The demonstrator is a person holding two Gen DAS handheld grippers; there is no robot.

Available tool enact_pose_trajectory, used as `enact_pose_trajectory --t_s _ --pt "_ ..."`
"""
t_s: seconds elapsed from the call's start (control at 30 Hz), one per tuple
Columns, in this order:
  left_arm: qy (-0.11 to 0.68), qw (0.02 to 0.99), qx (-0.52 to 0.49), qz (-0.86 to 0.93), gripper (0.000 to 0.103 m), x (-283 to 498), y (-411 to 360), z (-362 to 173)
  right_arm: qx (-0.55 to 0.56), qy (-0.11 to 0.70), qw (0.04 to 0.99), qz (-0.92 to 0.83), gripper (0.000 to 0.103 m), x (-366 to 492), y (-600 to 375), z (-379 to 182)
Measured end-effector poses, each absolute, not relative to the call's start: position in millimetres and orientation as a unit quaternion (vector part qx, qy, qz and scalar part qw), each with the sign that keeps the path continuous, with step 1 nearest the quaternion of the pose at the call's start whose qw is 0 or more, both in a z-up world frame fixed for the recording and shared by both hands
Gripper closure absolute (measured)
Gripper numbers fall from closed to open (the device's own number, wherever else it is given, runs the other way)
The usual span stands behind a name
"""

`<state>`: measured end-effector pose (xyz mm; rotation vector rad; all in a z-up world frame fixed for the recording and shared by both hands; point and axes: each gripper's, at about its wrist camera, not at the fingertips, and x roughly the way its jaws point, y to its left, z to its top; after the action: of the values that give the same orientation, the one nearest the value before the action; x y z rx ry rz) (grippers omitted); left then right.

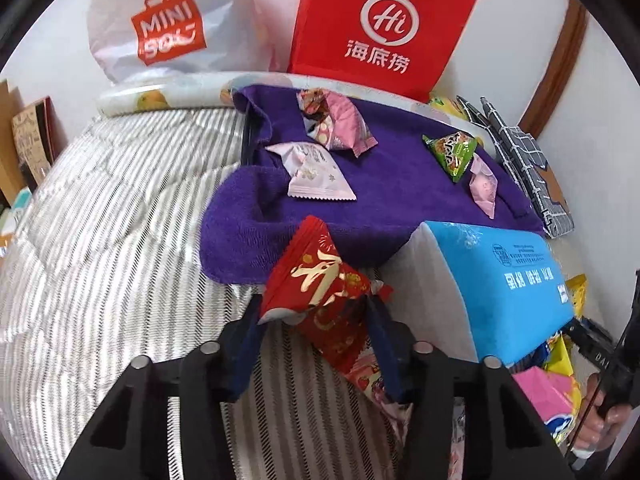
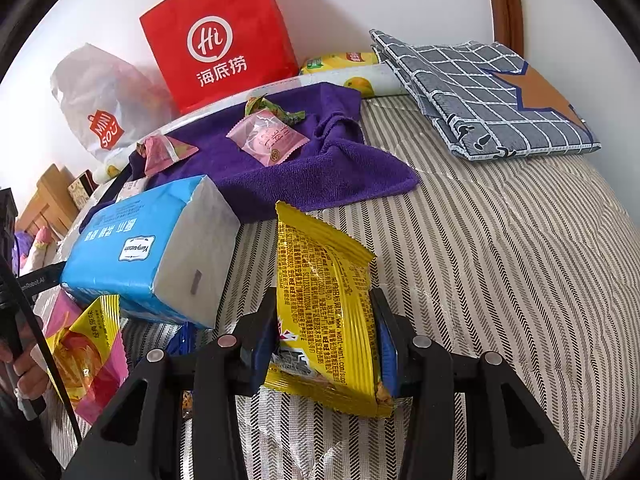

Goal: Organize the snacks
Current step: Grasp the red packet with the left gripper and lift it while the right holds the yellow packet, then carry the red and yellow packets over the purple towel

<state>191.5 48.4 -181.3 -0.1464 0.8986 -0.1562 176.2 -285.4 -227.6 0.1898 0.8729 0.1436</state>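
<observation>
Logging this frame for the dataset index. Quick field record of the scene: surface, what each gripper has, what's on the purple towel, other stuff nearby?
surface: striped bedcover
left gripper: shut on red snack packet
right gripper: shut on yellow snack packet
purple towel: pink packets and a green packet lying on it
beside the towel: blue tissue pack
at the wall: red paper bag, white plastic bag
far right: folded grey checked cloth
</observation>
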Motion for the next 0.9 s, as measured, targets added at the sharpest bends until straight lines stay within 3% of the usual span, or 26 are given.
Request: enact_pose_trajectory --t_s 0.17,0.57,0.9 --pt "0.424 0.901 -0.059 -0.071 0.064 181.6 54.6 -175.8 0.092 0.422 0.899 0.070 0.059 176.1 -285.3 -227.4" --pt "0.411 0.906 -0.071 -0.075 0.065 143.5 71.2 -163.5 0.108 0.400 0.907 0.068 0.060 153.9 -291.7 -214.6" --pt "0.385 0.915 -0.072 -0.102 0.065 114.9 62.6 -138.1 0.085 0.359 0.924 0.098 0.060 113.9 -268.8 -160.8"
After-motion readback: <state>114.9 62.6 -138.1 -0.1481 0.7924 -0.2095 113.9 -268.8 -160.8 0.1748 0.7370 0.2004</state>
